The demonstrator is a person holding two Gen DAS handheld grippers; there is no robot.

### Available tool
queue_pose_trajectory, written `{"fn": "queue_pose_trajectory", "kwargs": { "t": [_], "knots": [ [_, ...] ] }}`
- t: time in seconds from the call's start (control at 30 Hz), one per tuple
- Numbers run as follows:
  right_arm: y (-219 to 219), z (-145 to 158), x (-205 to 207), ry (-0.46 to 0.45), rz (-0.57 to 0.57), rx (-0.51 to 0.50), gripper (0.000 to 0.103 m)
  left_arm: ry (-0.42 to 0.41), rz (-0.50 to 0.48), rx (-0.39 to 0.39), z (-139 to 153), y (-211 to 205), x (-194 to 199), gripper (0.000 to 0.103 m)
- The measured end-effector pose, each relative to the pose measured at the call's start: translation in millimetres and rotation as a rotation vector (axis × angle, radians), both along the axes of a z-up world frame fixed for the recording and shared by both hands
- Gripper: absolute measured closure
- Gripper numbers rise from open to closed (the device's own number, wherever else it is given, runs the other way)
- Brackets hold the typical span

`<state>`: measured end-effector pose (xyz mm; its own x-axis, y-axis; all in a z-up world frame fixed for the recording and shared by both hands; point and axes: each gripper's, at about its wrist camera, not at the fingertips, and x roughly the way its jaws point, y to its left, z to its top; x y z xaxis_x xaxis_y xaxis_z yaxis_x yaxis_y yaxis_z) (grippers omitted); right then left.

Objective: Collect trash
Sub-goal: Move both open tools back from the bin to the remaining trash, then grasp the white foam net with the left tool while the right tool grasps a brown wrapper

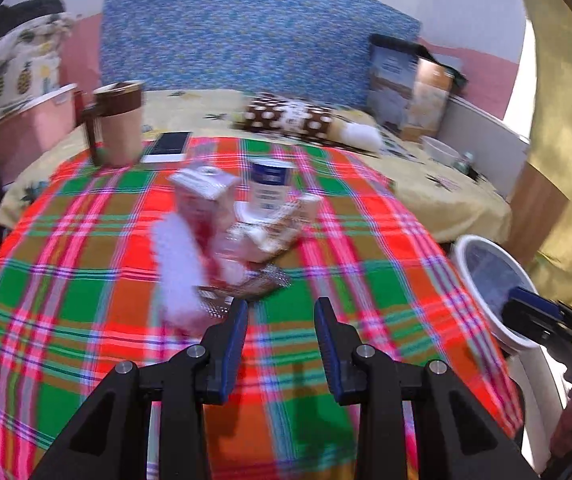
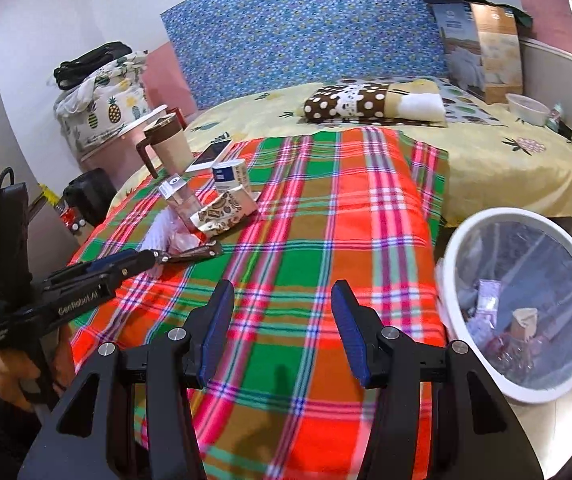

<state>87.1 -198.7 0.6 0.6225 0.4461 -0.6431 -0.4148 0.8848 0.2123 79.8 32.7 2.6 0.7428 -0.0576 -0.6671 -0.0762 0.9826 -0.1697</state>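
Observation:
A small pile of trash lies on the plaid cloth [image 1: 85, 280]: a pink carton [image 1: 205, 192], a blue and white cup [image 1: 269, 188], a printed snack wrapper [image 1: 273, 232], white crumpled plastic [image 1: 177, 276] and a dark foil wrapper [image 1: 253, 286]. My left gripper [image 1: 281, 312] stands partly open just short of the foil wrapper, with nothing between its fingers. In the right wrist view the left gripper [image 2: 151, 258] has its tips at the foil wrapper [image 2: 193, 252]. My right gripper [image 2: 281, 304] is open and empty over bare cloth, with the white-rimmed bin [image 2: 514, 212] to its right.
The bin [image 1: 462, 248] has a clear liner and holds several scraps. A lidded brown mug [image 2: 169, 144] and a phone [image 2: 211, 154] sit behind the pile. A dotted pillow [image 2: 350, 104], a box [image 2: 482, 52] and a white bowl [image 2: 526, 108] lie farther back.

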Motion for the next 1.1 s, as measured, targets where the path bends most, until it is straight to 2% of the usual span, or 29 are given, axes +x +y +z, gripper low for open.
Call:
{"fn": "queue_pose_trajectory", "kwargs": {
  "t": [0.17,0.47,0.8,1.1],
  "knots": [
    [13.1,-1.6,8.7,0.010,0.015,-0.006,0.050,0.019,0.084,-0.010,-5.6,31.4,13.7,0.069],
    [34.4,-4.7,27.0,0.031,0.055,-0.010,0.050,0.067,0.170,-0.043,-24.7,62.7,44.0,0.069],
    [49.5,-13.7,37.1,0.082,0.092,-0.008,0.050,0.125,0.126,-0.081,-45.6,64.8,65.8,0.069],
    [57.4,-20.2,37.6,0.125,0.107,-0.022,0.050,0.111,0.048,-0.100,-44.3,51.9,43.2,0.075]
  ]
}}
